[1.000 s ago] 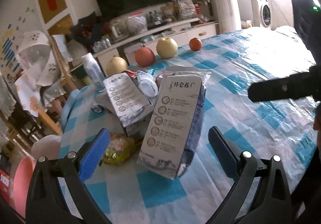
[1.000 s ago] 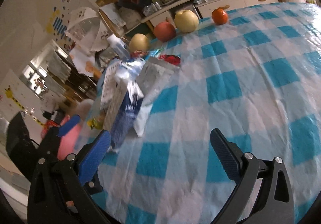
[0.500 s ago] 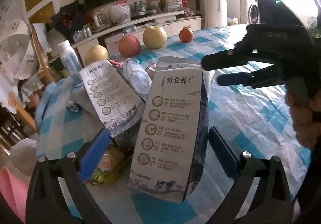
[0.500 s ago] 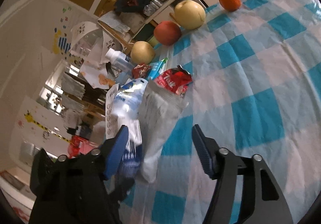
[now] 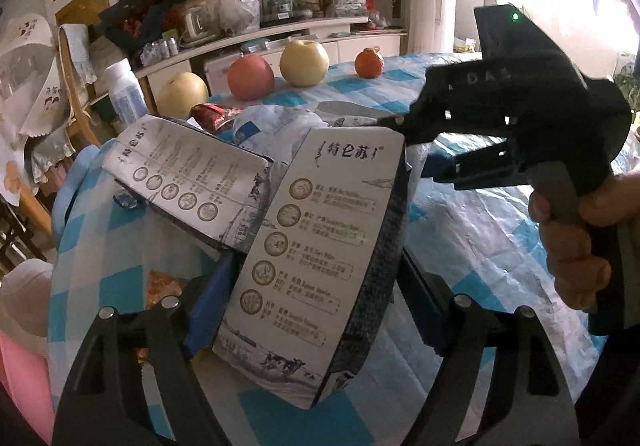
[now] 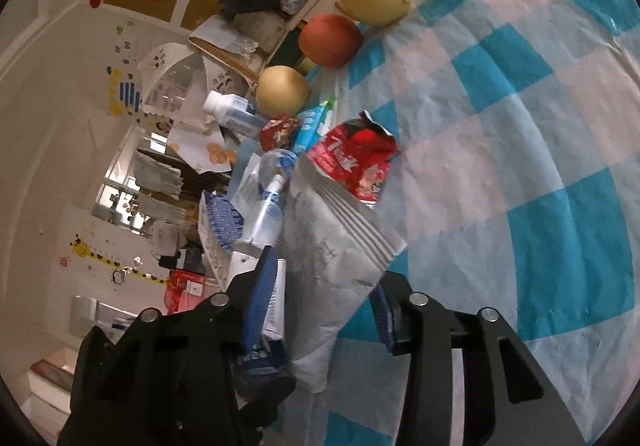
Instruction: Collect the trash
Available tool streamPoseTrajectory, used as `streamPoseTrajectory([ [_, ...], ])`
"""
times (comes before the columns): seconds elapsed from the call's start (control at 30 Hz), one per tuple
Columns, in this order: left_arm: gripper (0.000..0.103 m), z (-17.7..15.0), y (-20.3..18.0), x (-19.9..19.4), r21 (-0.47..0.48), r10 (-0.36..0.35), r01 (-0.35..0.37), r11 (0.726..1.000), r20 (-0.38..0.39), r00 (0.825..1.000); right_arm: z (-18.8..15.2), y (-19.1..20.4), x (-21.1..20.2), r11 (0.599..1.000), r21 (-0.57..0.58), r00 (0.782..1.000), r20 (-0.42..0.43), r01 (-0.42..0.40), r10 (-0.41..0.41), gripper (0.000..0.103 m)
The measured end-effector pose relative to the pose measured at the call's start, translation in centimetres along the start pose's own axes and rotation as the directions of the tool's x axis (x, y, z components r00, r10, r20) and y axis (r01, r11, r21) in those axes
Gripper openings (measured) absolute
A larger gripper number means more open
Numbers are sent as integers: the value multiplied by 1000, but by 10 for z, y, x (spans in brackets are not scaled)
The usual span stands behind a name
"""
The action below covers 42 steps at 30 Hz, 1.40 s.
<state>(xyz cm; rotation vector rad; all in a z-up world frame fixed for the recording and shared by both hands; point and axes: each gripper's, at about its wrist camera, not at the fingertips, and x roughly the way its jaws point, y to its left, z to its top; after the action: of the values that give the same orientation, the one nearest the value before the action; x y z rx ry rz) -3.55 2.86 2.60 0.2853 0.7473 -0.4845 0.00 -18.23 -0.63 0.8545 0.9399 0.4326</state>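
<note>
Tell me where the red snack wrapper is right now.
In the right wrist view the red snack wrapper lies crumpled on the checked tablecloth, touching the far end of the silver foil bag, with the yellowish pear beyond it.

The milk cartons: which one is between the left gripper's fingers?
The upright milk carton, between the left gripper fingers. The tilted carton leans behind it, outside them.
</note>
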Motion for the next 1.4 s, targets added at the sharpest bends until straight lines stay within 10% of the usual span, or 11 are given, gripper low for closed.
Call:
streamPoseTrajectory([
  [0.23,71,0,16,-8,-80,-40,41,996,17,999,-9,23,-6,985,-142,995,26,103,-100,26],
  [0.9,69,2,39,-60,-196,-108,142,970,176,978,-38,72,-83,955,-260,965,251,143,-77,11],
  [1.17,69,-6,82,-102,-275,9,64,959,254,967,-49,136,-77,940,-334,964,264,72,20,11],
  [1.4,69,-36,158,-148,-467,251,-97,879,280,927,-68,217,-13,911,-401,982,113,-97,154,11],
])
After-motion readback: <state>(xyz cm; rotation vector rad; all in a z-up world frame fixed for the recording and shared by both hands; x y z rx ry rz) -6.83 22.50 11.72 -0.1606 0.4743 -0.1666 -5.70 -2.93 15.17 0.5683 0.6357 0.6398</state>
